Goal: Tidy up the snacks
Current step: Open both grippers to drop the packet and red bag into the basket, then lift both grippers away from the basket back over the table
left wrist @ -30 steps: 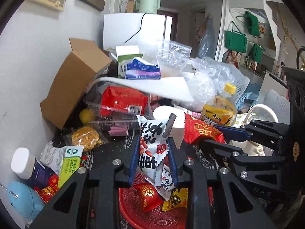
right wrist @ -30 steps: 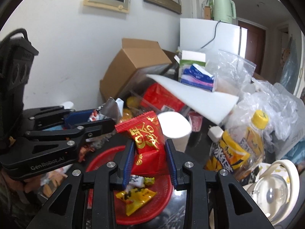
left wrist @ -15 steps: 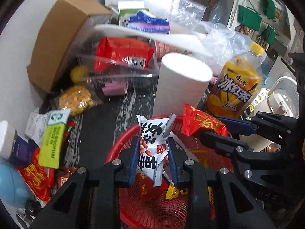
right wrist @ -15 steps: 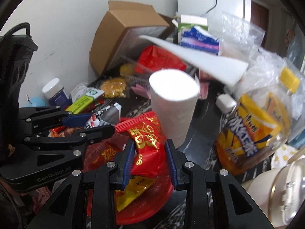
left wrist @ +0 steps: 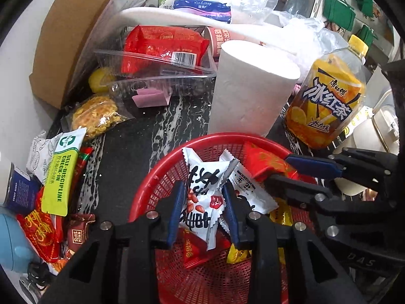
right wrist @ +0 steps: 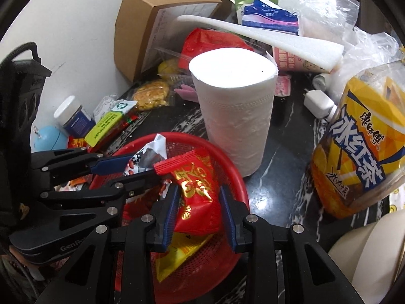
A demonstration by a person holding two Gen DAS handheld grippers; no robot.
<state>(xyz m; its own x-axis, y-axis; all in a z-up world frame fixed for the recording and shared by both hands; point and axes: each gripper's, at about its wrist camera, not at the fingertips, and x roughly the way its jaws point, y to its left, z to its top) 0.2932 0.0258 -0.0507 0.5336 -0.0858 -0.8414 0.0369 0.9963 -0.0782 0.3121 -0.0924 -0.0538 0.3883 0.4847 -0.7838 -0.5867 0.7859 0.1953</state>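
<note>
Left gripper point(left wrist: 203, 209) clamped on white peanut packet point(left wrist: 202, 197), right gripper point(right wrist: 198, 211) clamped on red packet point(right wrist: 196, 192); both packets low over red basket point(left wrist: 152, 177), apparently positioned for dropping among snacks inside.

Snacks over the red mesh basket point(left wrist: 157, 177)
White peanut packet point(left wrist: 202, 197) upright at its near-left rim; red gold-lettered packet point(right wrist: 197, 192) tilted nearer its right rim

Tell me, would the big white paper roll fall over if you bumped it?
Probably, yes. The paper roll stands upright on its end, taller than it is wide, so a nudge near the top could tip it. It looks soft and light, so it might slide first. Once down, its round side would likely roll.
</note>
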